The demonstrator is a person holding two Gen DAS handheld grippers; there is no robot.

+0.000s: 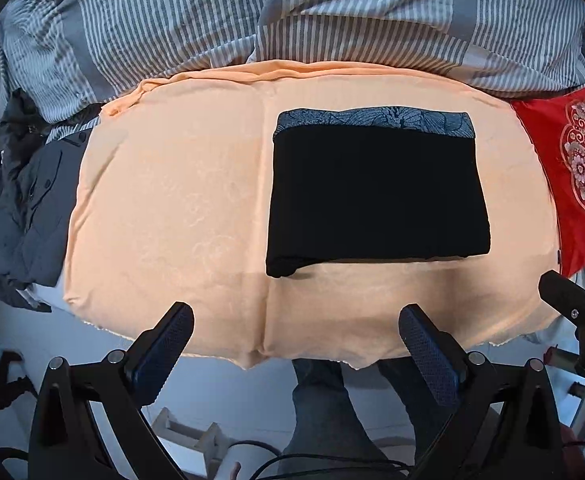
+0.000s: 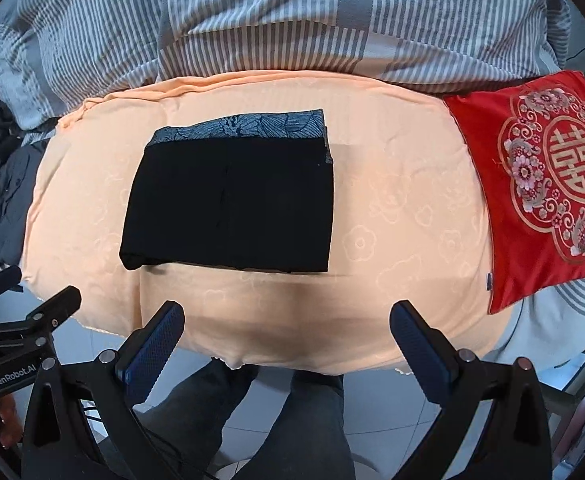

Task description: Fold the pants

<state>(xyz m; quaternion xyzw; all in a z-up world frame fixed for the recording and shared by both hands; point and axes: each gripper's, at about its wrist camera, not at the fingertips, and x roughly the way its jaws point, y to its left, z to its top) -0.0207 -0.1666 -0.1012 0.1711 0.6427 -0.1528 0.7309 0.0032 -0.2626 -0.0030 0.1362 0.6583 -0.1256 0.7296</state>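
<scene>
The black pants (image 1: pixel 376 192) lie folded into one compact rectangle on the peach blanket (image 1: pixel 172 208), sitting at about one o'clock from centre in the left wrist view and about eleven o'clock in the right wrist view. A patterned blue-grey waistband (image 2: pixel 248 128) shows as a strip along the far edge, at twelve o'clock of the bundle. The near left corner, at seven o'clock, bulges a little where the layers do not quite line up.

The left gripper (image 1: pixel 296 320) hovers over the blanket's near edge at six o'clock, fingers spread wide with nothing between them. The right gripper (image 2: pixel 288 316) hovers likewise, fingers wide and empty. Neither touches the pants.

By my judgement the folding looks finished or nearly so. The risk now is disturbance: a finger dragged across the bundle could pull the top layer and reopen the loose corner, and pinching only one layer would lift it off the stack. The soft blanket could also shift under a push and skew the whole bundle.

Counted: one pair of pants, two grippers, four blue-padded fingers, one peach blanket, one red embroidered cushion (image 2: pixel 548 184) at three o'clock, one striped duvet (image 2: pixel 292 12) at twelve o'clock, one dark jacket (image 1: pixel 24 208) at nine o'clock. The person's two legs (image 2: pixel 252 420) show at six o'clock.
</scene>
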